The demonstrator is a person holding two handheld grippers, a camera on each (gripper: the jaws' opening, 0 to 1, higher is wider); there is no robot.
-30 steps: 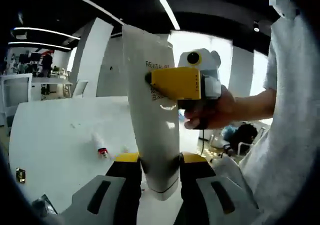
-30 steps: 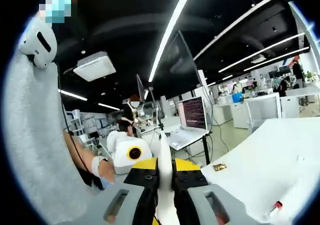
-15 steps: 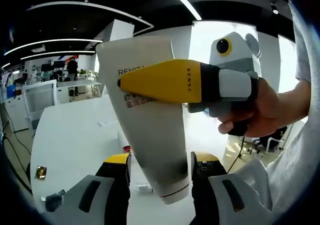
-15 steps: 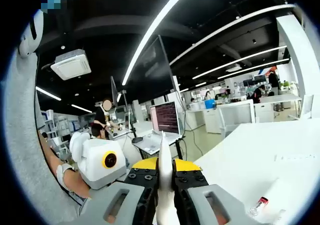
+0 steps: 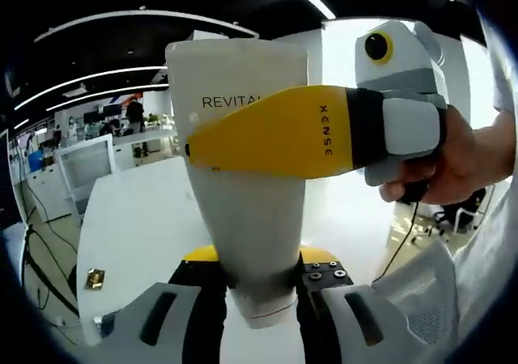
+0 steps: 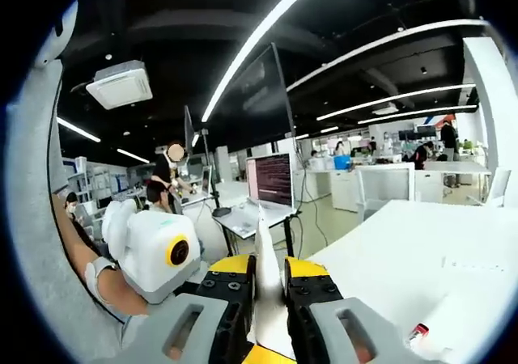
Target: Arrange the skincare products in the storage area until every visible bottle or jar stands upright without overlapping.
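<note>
At frame centre, a white tube (image 5: 247, 178) is held aloft by both grippers.
The left gripper (image 5: 257, 279) is closed on its cap end, the right gripper (image 6: 269, 281) on its flat crimp; soft, light and slippery, it is best gripped near the cap. Open worktop (image 5: 137, 218) lies below.

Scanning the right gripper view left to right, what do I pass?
Person's sleeve → left gripper → white tube between the right gripper jaws → white table → small red-capped item lying at the table's near edge.
</note>
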